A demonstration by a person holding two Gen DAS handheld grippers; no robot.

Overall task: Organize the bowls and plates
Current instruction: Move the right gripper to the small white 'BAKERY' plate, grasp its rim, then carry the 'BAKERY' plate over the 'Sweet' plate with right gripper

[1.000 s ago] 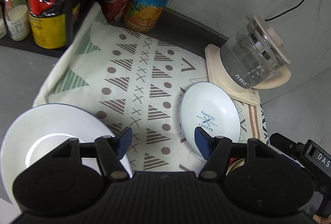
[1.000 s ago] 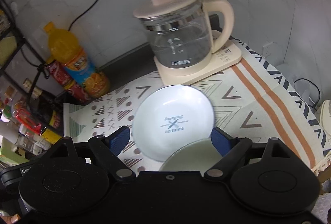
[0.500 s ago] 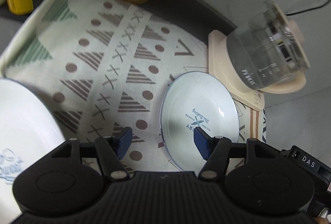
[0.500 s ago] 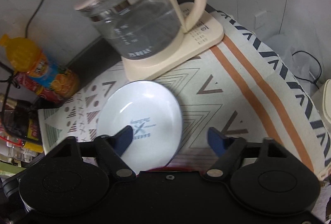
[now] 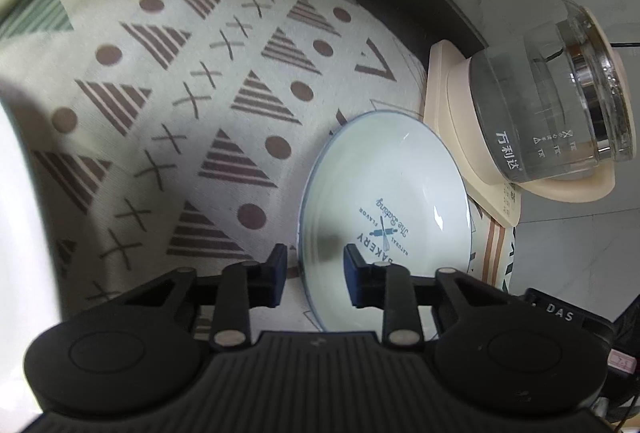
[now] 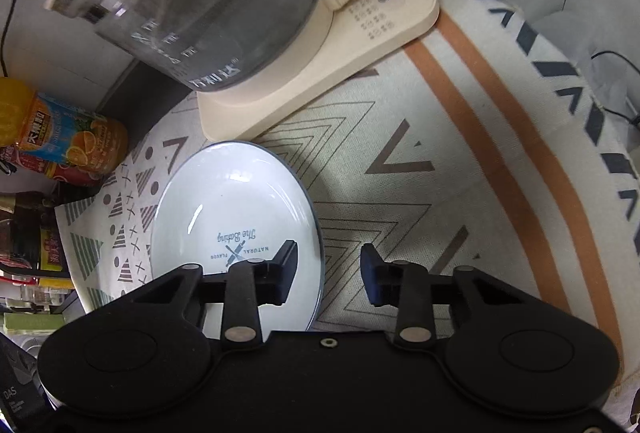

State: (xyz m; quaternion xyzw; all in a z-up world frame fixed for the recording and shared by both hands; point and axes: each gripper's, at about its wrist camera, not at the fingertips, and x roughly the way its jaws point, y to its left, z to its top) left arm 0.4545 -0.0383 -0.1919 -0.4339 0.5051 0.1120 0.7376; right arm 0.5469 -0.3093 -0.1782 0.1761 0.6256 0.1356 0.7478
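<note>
A small white plate (image 5: 384,209) with a blue "BAKERY" print lies on the patterned cloth (image 5: 168,81), just in front of the kettle base. My left gripper (image 5: 314,269) straddles the plate's left rim, one finger outside on the cloth and one over the plate. Its jaws are closing, with a gap still showing at the pads. In the right wrist view the same plate (image 6: 236,217) has its right rim between the jaws of my right gripper (image 6: 328,269), which are also closing without pressing. A large white plate (image 5: 16,233) shows as a blur at the left edge.
A glass kettle (image 5: 560,105) stands on its cream base (image 6: 320,73) close behind the plate. An orange juice bottle (image 6: 60,137) and other bottles line the back left. The cloth with orange stripes (image 6: 500,153) runs on to the right, where a cable (image 6: 616,89) lies.
Both grippers have come down onto the small plate and their jaws have narrowed around its opposite rims. The large white plate has slid to the left edge of the left view.
</note>
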